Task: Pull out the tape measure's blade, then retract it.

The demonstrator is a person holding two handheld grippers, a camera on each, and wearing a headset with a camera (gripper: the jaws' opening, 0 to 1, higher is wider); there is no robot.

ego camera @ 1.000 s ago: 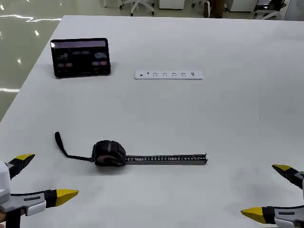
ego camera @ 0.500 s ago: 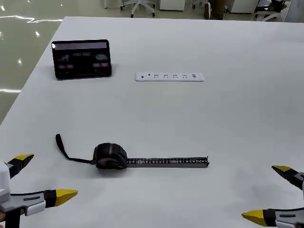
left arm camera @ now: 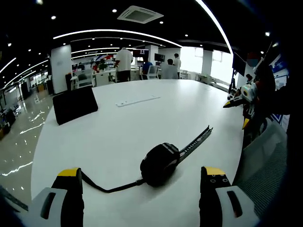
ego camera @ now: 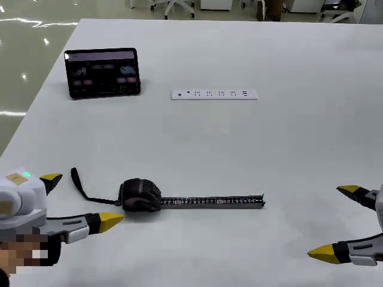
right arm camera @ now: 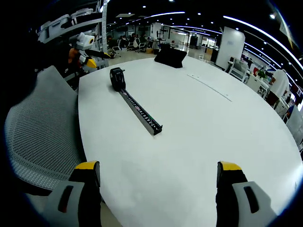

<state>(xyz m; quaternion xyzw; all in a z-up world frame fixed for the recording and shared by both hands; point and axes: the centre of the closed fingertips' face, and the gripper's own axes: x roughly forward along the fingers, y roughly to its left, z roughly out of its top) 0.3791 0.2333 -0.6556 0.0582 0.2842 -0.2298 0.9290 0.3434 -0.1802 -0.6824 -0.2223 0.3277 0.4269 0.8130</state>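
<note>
While one tape measure (ego camera: 140, 195) lies blade-out on table (ego camera: 239, 149), left tool (ego camera: 85, 198), right tool (ego camera: 329, 222) both gape wide, empty.

A smooth, matt white table (ego camera: 251, 143) is pictured under a black plastic-cased tape measure (ego camera: 139, 195) — its blade (ego camera: 212, 201) dull metal — and a glossy-screened tablet (ego camera: 102, 72).

A wide stretch of bare white surface (ego camera: 251, 149) is lying open between the tape measure (ego camera: 139, 195), its blade (ego camera: 212, 201) extended, and the tablet (ego camera: 103, 72) and power strip (ego camera: 213, 94) farther back. The strap (ego camera: 81, 184) is trailing toward the left gripper (ego camera: 87, 198), whose jaws are standing wide apart. Bare surface is separating the blade tip from the right gripper (ego camera: 329, 222).
</note>
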